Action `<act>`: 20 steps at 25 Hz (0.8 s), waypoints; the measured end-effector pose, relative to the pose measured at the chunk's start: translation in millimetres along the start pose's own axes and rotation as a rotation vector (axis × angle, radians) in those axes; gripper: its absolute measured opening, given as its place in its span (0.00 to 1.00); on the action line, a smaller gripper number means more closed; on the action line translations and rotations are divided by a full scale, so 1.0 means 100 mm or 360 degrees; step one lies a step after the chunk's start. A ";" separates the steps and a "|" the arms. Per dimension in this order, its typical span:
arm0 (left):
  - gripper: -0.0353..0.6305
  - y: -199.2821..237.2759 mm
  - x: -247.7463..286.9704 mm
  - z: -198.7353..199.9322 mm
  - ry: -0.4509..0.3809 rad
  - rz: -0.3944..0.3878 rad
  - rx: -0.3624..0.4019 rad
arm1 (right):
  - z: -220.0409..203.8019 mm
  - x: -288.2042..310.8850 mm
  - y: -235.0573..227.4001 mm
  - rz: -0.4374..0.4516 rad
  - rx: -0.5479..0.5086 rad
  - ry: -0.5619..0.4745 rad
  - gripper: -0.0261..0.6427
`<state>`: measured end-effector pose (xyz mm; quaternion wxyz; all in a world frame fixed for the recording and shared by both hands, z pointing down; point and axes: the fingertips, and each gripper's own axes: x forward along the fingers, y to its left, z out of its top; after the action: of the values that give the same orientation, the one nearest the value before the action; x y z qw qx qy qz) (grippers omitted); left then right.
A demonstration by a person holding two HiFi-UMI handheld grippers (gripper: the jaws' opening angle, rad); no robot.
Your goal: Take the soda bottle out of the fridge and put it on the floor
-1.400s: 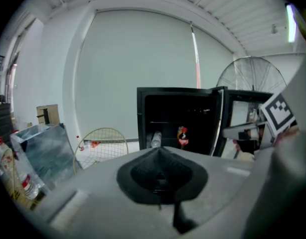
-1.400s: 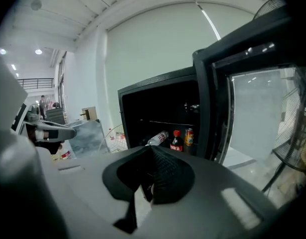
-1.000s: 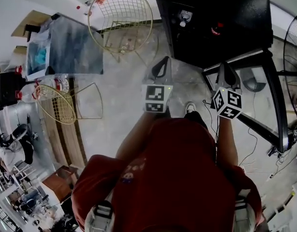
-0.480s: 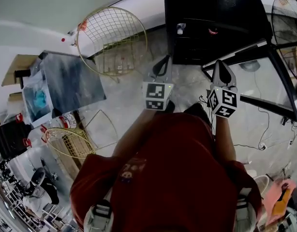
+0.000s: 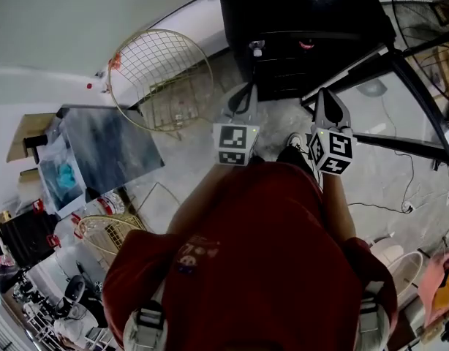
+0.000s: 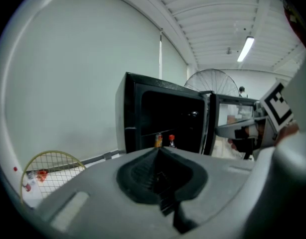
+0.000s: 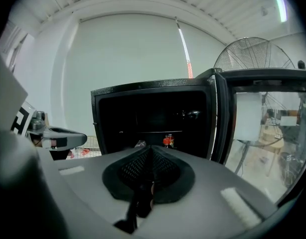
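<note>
The black fridge (image 5: 297, 13) stands open ahead of me, its glass door (image 5: 389, 115) swung out to the right. On a shelf inside is a small bottle with a red top (image 6: 171, 140), also visible as a red spot in the right gripper view (image 7: 167, 141) and the head view (image 5: 307, 44). An orange can (image 6: 158, 140) stands just left of it. My left gripper (image 5: 244, 93) (image 6: 158, 151) and right gripper (image 5: 325, 97) (image 7: 150, 148) point at the opening side by side, short of the fridge. Both are shut and hold nothing.
A round gold wire basket (image 5: 160, 79) stands left of the fridge, with another (image 5: 107, 232) further left. A grey panel (image 5: 111, 141) lies on the floor. A large fan (image 5: 429, 13) stands behind the door, and cables (image 5: 400, 207) trail on the floor at right.
The fridge has slid left and now sits straight ahead in the head view. Both grippers have swung with me to point at its opening. Their jaws stayed shut.
</note>
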<state>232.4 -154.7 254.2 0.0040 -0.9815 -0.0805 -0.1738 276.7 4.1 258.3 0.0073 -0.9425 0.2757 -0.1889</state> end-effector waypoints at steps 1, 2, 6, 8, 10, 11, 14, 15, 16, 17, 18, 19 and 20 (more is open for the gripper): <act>0.05 -0.04 0.03 0.01 0.0001 -0.0003 0.0001 | 0.00 -0.01 -0.03 0.0006 -0.0005 0.0003 0.04; 0.05 -0.08 0.06 0.03 0.0001 -0.0004 0.0000 | 0.01 -0.01 -0.07 0.0012 -0.0012 0.0007 0.04; 0.05 -0.16 0.21 0.12 -0.0001 -0.0001 -0.0007 | 0.09 0.05 -0.22 0.0029 -0.0035 0.0021 0.04; 0.05 -0.18 0.29 0.14 0.0004 0.0009 -0.0007 | 0.10 0.10 -0.30 0.0036 -0.0031 0.0026 0.04; 0.05 -0.21 0.34 0.14 0.0007 0.0024 -0.0008 | 0.09 0.13 -0.37 0.0047 -0.0023 0.0032 0.04; 0.05 -0.21 0.36 0.15 0.0006 0.0032 -0.0009 | 0.08 0.15 -0.40 0.0056 -0.0018 0.0034 0.04; 0.05 -0.23 0.40 0.16 0.0000 0.0049 -0.0015 | 0.05 0.21 -0.45 0.0085 -0.0022 0.0043 0.04; 0.05 -0.23 0.41 0.15 0.0001 0.0054 -0.0018 | 0.03 0.24 -0.46 0.0093 -0.0031 0.0047 0.04; 0.05 -0.23 0.42 0.15 0.0003 0.0059 -0.0021 | 0.02 0.26 -0.45 0.0103 -0.0041 0.0049 0.04; 0.05 -0.24 0.44 0.14 0.0005 0.0064 -0.0021 | 0.01 0.29 -0.45 0.0113 -0.0049 0.0050 0.04; 0.05 -0.24 0.45 0.13 0.0007 0.0068 -0.0020 | 0.00 0.32 -0.45 0.0123 -0.0056 0.0049 0.04; 0.05 -0.25 0.47 0.12 0.0009 0.0071 -0.0019 | 0.00 0.34 -0.45 0.0131 -0.0062 0.0047 0.05; 0.05 -0.26 0.49 0.12 0.0011 0.0073 -0.0018 | -0.01 0.37 -0.45 0.0140 -0.0067 0.0048 0.05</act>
<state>277.7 -121.4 258.7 0.0027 -0.9825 -0.0570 -0.1775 328.7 23.1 277.5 -0.0084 -0.9265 0.3208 -0.1967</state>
